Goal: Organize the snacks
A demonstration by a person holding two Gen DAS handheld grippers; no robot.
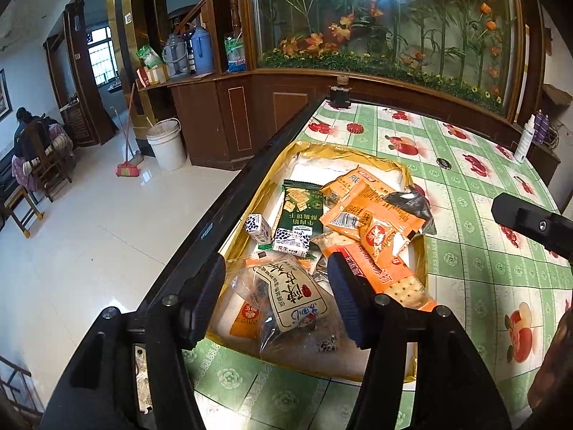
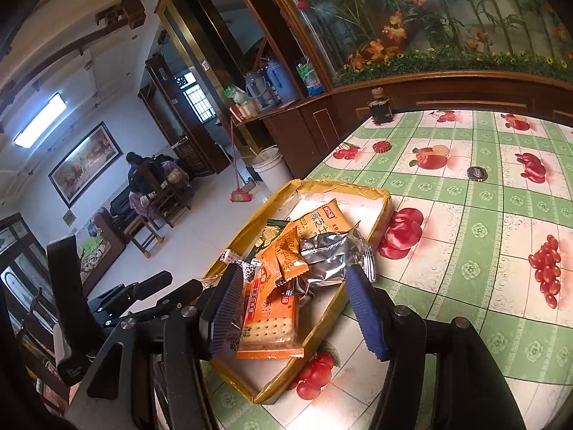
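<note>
A shallow gold-rimmed tray [image 1: 417,175] lies on the table and holds several snack packets. Among them are a dark green cracker pack [image 1: 300,208], orange packs [image 1: 361,211], a clear bag with a white label [image 1: 286,297], an orange cracker sleeve [image 2: 270,319] and a silver foil pack [image 2: 327,258]. My left gripper [image 1: 275,297] is open, its jaws astride the clear bag at the tray's near end. My right gripper [image 2: 297,304] is open above the cracker sleeve and foil pack. The tray also shows in the right wrist view [image 2: 383,215].
The table has a green checked fruit-print cloth [image 1: 476,251] and its dark left edge [image 1: 250,179] drops to a tiled floor. A dark jar [image 1: 339,95], a bottle cap [image 1: 444,162] and white bottles [image 1: 524,143] stand at the far side. A wooden cabinet stands behind.
</note>
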